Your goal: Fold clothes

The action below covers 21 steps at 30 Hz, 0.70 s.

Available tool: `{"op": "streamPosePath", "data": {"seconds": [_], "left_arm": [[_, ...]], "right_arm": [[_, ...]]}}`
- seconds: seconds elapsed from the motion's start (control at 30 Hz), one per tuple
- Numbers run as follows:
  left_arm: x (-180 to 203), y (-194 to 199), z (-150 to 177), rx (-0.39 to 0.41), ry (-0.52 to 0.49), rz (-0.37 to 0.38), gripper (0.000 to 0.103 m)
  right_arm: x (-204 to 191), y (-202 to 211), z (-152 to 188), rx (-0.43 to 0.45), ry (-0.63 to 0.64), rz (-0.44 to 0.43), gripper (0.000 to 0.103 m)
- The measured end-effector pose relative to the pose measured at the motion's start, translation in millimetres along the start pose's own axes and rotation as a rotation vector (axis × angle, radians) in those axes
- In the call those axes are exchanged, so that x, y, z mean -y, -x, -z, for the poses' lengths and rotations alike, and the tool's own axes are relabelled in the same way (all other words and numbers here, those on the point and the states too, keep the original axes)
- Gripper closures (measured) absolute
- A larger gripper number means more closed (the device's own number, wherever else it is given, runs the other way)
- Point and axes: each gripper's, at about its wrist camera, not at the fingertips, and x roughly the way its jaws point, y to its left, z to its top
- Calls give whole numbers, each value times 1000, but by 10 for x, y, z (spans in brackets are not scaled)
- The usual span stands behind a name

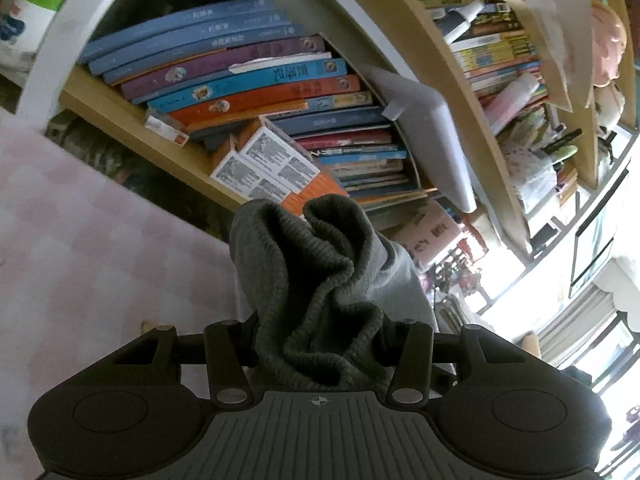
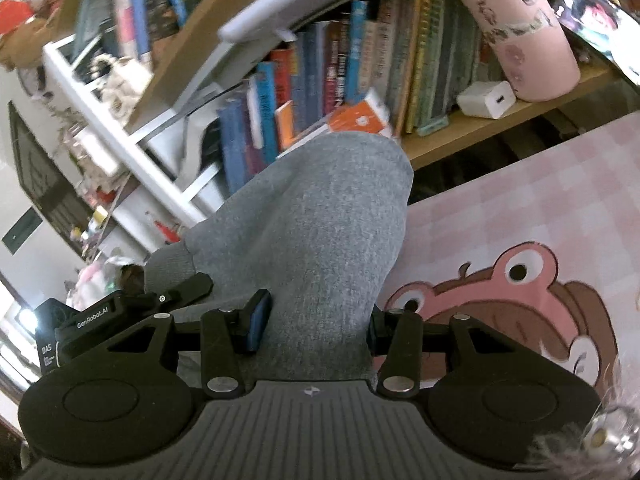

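A grey garment (image 1: pixel 312 280) is lifted off the table, and its ribbed edge bunches up in the left wrist view. My left gripper (image 1: pixel 320 332) is shut on that ribbed bunch, which hides the fingertips. In the right wrist view a smooth grey fold of the same garment (image 2: pixel 312 220) rises between the fingers. My right gripper (image 2: pixel 316 320) is shut on it, with the blue pad (image 2: pixel 258 320) of its left finger pressed to the cloth. The left gripper's black body (image 2: pixel 120 312) shows at the left of that view, close beside the garment.
A pink checked table cover (image 1: pixel 80 240) with a cartoon figure (image 2: pixel 520 300) lies below. Behind it stands a wooden bookshelf (image 1: pixel 260 80) full of books. It also holds a pink cylinder (image 2: pixel 520 28) and a white charger (image 2: pixel 486 98). A clear glass object (image 2: pixel 612 436) sits bottom right.
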Motion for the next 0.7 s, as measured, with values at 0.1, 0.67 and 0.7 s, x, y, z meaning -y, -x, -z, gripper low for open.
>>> {"op": "streamPosePath", "data": {"seconds": [0.1, 0.67, 0.7], "left_arm": [[-69, -167, -47, -3, 5, 2, 56], [-371, -715, -291, 2, 42, -13, 56], [-372, -743, -300, 0, 41, -15, 56]], "right_arm": [[120, -109, -84, -1, -15, 8, 60], [493, -653, -364, -17, -82, 43, 60], [516, -672, -374, -17, -94, 44, 60]]}}
